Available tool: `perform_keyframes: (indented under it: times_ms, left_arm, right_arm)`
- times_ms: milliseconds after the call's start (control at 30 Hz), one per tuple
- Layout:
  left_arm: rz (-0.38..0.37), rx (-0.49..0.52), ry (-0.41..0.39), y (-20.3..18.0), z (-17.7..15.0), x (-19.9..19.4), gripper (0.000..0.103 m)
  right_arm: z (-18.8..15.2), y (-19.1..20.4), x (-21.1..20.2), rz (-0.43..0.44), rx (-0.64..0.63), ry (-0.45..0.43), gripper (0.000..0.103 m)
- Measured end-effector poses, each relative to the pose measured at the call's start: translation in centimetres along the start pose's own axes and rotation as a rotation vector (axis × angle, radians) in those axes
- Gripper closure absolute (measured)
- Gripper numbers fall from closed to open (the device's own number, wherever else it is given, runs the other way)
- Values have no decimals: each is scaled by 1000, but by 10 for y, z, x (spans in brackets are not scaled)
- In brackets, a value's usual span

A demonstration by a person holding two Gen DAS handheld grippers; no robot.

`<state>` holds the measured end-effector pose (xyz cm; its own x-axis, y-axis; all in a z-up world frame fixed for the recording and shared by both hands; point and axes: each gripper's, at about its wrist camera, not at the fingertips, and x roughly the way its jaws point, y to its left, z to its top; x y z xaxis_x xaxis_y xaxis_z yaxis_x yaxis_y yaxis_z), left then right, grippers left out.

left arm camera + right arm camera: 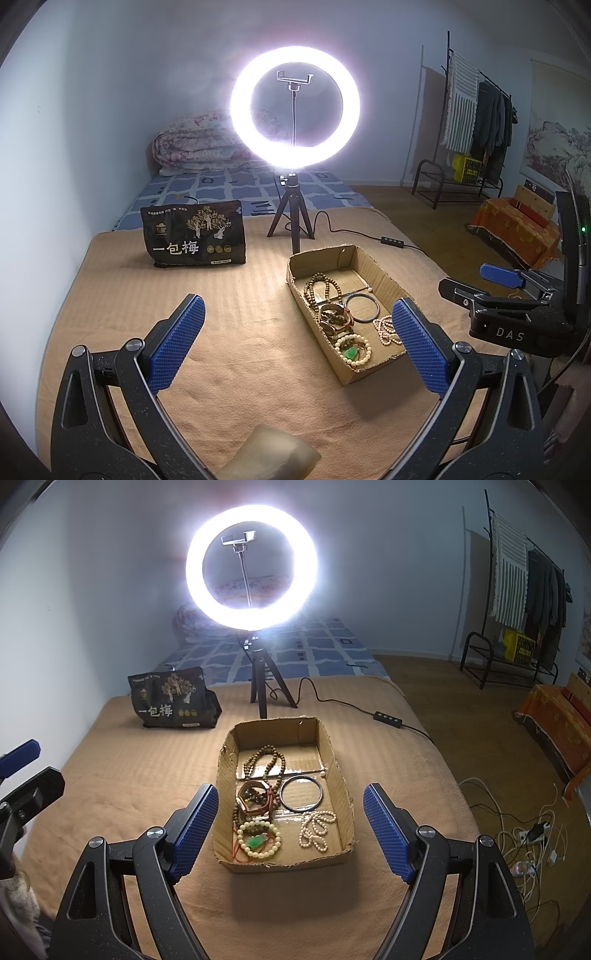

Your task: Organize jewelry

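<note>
A shallow cardboard box (340, 775) (384, 273) sits on the tan blanket and holds jewelry: a brown bead necklace (264, 758), a dark metal bangle (301, 794), a white pearl string (317, 829), a pale bead bracelet with a green pendant (258, 840) and a brown strap piece (255, 799). My right gripper (291, 827) is open and empty, above the box's near end. My left gripper (295, 339) is open and empty, over the blanket left of the box. The right gripper also shows in the left wrist view (502, 280).
A lit ring light on a tripod (251, 568) stands behind the box, its cable and switch (388, 716) trailing right. A black snack bag (171, 699) stands back left. The bed edge drops to the floor with cables (532, 834) at right.
</note>
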<state>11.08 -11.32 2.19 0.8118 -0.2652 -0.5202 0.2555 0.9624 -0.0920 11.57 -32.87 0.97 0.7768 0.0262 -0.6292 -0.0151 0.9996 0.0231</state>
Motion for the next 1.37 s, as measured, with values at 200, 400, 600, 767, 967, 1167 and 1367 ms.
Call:
perform_keyframes:
  times_ms: [200,400,600,767,967,1167,1367]
  left_arm:
    - [2,0,0,0,0,0,0]
    - [6,0,2,-1,0,0,0]
    - [16,13,-3,3,-3,-1,0]
    - [40,33,-30,7,-6,-6,0]
    - [58,30,-44,11,-5,-10,0]
    - [37,59,-18,7,-4,-10,0]
    - [44,99,-46,-5,-4,-14,0]
  right_arm:
    - [0,0,0,-1,2,0,22]
    - [1,0,0,1,-1,2,22]
    - [-3,2,1,-2,-6,10,22]
    - [-5,3,1,-3,-11,15,22]
    - [-3,3,2,-4,-7,16,22]
    - [-3,3,2,-5,-7,17,22]
    - [-3,3,1,-7,-7,17,22]
